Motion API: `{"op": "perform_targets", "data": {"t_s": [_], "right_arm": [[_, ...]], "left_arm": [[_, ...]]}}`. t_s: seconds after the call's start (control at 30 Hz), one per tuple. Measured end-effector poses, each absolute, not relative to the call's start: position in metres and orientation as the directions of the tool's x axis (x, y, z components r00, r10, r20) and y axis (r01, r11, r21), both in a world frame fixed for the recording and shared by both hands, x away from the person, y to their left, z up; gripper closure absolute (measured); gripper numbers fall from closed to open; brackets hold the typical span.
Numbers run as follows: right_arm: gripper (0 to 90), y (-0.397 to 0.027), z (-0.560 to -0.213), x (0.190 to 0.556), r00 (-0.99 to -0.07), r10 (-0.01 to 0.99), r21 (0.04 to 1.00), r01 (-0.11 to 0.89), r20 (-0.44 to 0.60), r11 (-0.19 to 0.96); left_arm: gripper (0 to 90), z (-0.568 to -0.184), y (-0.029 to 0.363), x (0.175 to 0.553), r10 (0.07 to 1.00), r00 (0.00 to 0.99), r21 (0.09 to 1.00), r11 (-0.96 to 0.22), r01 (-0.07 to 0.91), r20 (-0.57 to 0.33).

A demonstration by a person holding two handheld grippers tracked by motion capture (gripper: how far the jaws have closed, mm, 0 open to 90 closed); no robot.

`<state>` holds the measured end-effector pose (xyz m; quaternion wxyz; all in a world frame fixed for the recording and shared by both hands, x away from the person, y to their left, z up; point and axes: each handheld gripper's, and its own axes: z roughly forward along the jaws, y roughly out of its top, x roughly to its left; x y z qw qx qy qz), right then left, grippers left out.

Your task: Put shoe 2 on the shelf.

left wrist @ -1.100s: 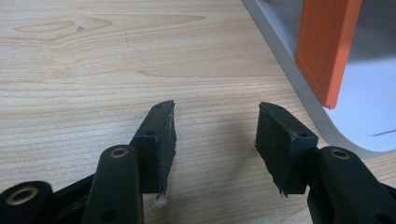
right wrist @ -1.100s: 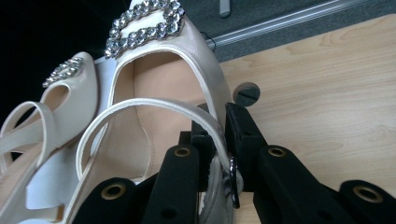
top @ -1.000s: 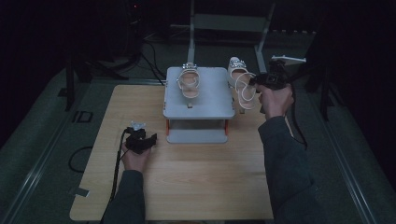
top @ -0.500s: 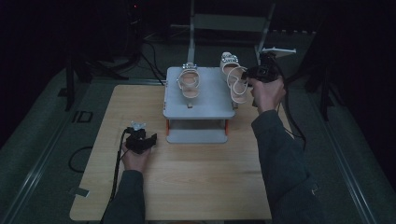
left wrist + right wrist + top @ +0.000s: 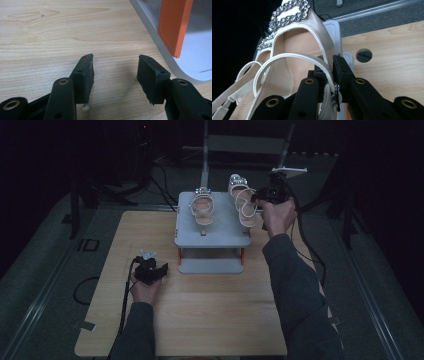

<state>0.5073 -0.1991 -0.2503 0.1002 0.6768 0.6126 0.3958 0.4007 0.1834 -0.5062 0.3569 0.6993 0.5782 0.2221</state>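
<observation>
- No text, label, brand, number or sign can be read in any of the views.

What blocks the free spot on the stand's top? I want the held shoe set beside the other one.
Nothing visible does. The right gripper holds the shoe over the stand top's right half, which looks bare. The other shoe sits on the left half, clear of it.
</observation>
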Motion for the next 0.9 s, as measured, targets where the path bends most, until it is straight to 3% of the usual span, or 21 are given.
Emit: {"op": "perform_targets", "data": {"t_s": [0.9], "right_arm": [[82.4,-0.151,-0.263,0.532,-0.070,0.930,0.577,0.800,0.362,-0.164]], "left_arm": [[47.0,-0.506,0.184,0.400,0.964,0.240,0.755,-0.071,0.652,-0.117]]}}
